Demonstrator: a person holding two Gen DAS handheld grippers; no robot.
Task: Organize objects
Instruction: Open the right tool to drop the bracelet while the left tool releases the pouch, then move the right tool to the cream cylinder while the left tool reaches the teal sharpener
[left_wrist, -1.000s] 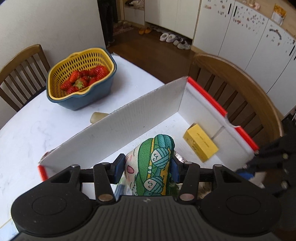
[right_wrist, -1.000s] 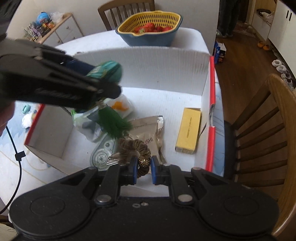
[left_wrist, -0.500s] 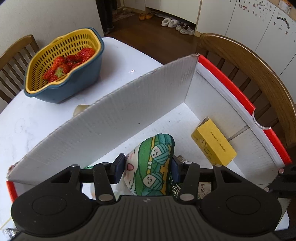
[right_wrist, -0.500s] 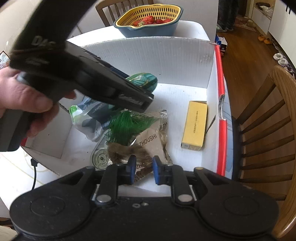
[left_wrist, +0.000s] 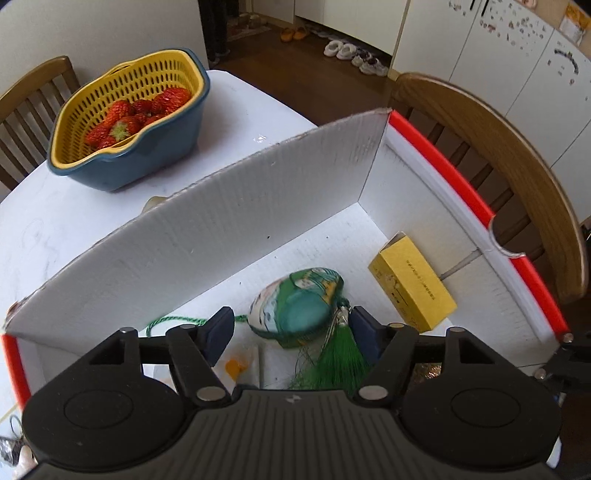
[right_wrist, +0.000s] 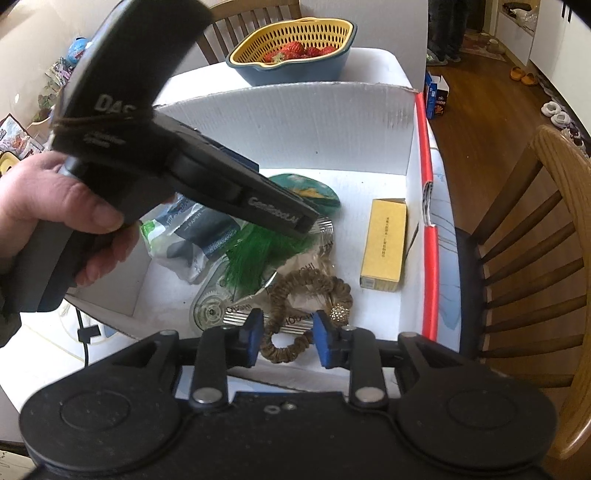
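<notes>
- The left gripper (left_wrist: 291, 328) is released: its two blue pads stand wide apart over the white box (left_wrist: 229, 221), and nothing is between them in a grasp.
- The green pouch (left_wrist: 299, 310) lies on the box floor in the lower middle of the left wrist view, between the pads but free of them; its green tassel (left_wrist: 341, 360) trails toward the lower edge.
- The right gripper (right_wrist: 288, 332) is also released, with its pads apart on both sides of the brown hair tie (right_wrist: 314, 291), which rests on a silver packet (right_wrist: 295, 266).
- The yellow carton (right_wrist: 384, 243) lies near the right wall with the red edge (right_wrist: 428, 206).
- Bare white floor shows between the pouch and the back wall.
- The strawberry basket (left_wrist: 129, 118) stands outside the box, in the upper left, on the table (left_wrist: 48, 229).
</notes>
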